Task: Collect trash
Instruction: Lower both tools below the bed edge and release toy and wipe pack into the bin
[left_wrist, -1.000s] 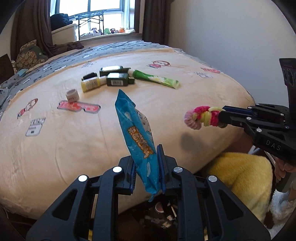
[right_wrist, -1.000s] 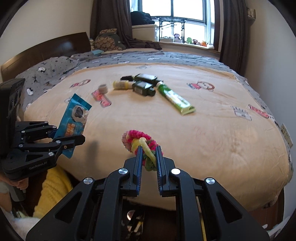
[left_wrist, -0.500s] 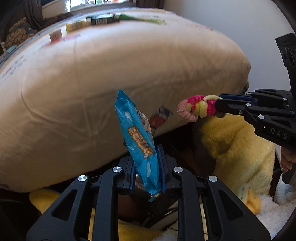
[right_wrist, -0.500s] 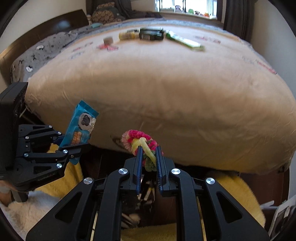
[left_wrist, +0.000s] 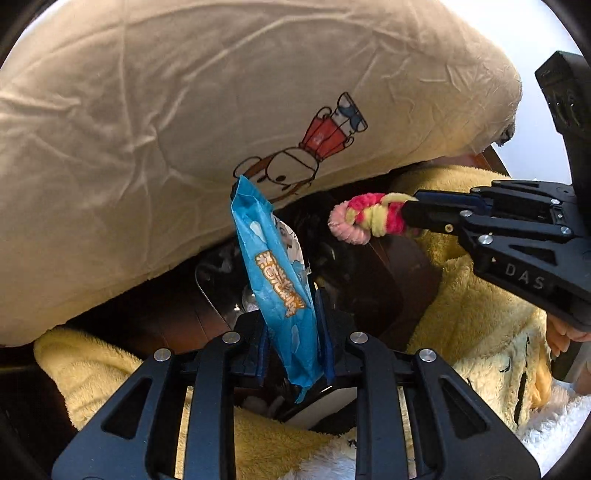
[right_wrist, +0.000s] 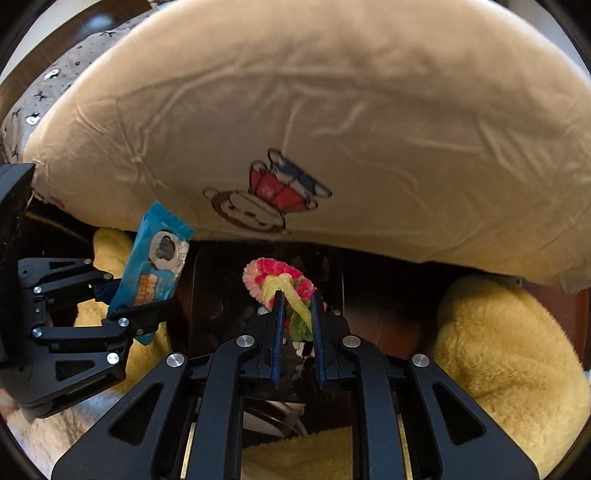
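Two claws have dropped from above the bed to below its overhanging beige duvet (left_wrist: 155, 122) within the last second. The left claw (left_wrist: 291, 332) stays clamped on the blue snack wrapper (left_wrist: 275, 280); the right claw (right_wrist: 297, 321) stays clamped on the pink-and-yellow fuzzy loop (right_wrist: 280, 284). Both pieces now hang beneath the duvet's edge, over a dark bin (right_wrist: 221, 295) between yellow fleece (right_wrist: 498, 339). Release looks like the likely next step.

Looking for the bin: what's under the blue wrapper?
Below the wrapper lies a dark bin with some unclear contents; the left gripper covers the rest.
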